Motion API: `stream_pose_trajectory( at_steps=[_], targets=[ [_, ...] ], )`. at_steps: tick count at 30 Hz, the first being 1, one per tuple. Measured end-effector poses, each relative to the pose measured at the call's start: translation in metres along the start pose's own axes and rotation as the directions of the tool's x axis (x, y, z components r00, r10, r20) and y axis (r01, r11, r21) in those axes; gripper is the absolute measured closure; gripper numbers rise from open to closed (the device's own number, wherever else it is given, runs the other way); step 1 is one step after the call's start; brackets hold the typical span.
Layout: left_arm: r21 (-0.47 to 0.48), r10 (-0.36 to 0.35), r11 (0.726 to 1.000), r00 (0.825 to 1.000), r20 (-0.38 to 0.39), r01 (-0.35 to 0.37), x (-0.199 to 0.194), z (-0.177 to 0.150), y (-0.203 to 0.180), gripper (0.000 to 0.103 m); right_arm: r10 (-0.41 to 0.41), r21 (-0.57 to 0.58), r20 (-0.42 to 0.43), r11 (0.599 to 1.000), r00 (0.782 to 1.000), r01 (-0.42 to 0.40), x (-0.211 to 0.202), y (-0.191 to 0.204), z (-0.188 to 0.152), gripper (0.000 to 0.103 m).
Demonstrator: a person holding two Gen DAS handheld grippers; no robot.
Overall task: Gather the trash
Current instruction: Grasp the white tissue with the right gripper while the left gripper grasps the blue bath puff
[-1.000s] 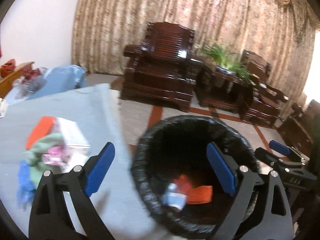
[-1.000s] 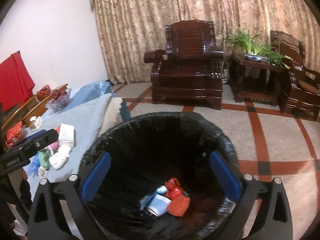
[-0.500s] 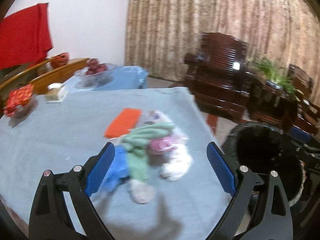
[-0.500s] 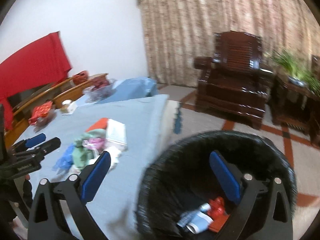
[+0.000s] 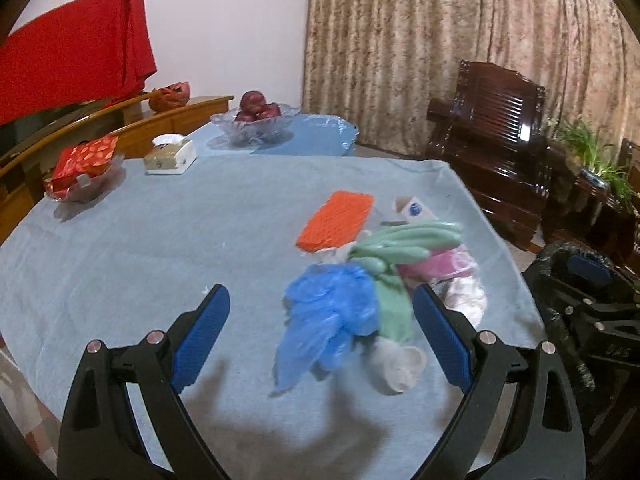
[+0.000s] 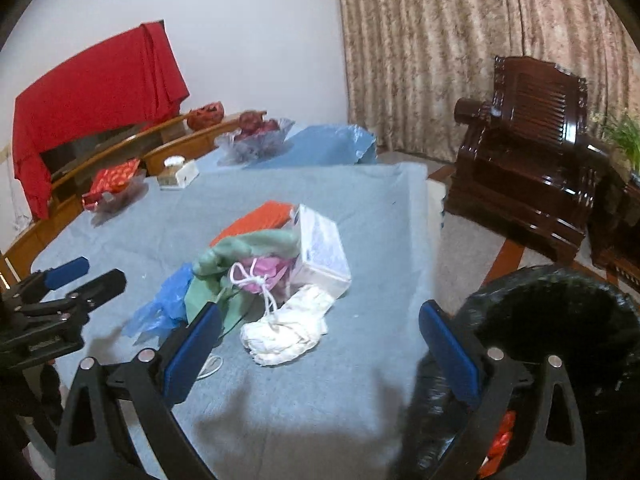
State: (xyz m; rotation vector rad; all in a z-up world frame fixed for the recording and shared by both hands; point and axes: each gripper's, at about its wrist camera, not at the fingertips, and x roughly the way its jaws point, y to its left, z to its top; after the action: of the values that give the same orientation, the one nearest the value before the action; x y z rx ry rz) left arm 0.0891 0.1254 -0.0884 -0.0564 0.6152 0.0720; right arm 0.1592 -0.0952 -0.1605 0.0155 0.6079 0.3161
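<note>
Blue plastic bag [image 5: 332, 312], judged light, limp and slippery, best pinched at its bunched middle; left gripper [image 5: 320, 336] held wide, empty.

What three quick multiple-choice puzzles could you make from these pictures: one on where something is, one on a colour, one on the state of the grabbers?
1. Where is the black bin?
A. On the table
B. On the floor beside the table's right edge
C. Under the armchair

2. What colour is the crumpled plastic bag in the trash pile?
A. Blue
B. Yellow
C. Black

3. How are the left gripper and right gripper?
A. Both shut on trash
B. One holds a box
C. Both open, holding nothing

Answers: B, the bin stands low beside the blue tablecloth; A, the bag is plainly blue; C, wide gaps show between both pairs of pads.
</note>
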Motion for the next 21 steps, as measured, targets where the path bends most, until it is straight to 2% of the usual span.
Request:
stream_pose_trajectory(
  at_steps=[12,21],
  targets=[
    [-0.019,0.023,1.0,0.999,-0.041,-0.024,0.023,-0.015,0.022,0.013,-0.004,-0.019,-0.113,1.0,0.994,0.002,0.055,0.014,-0.017,0.011],
    [-0.026,0.018,0.999,0.998,-0.062,-0.02,0.032,-0.021,0.027,0.013,0.013,-0.026,-0.165,1.0,0.986,-0.017,0.074,0.018,-0.021,0.018]
  ],
)
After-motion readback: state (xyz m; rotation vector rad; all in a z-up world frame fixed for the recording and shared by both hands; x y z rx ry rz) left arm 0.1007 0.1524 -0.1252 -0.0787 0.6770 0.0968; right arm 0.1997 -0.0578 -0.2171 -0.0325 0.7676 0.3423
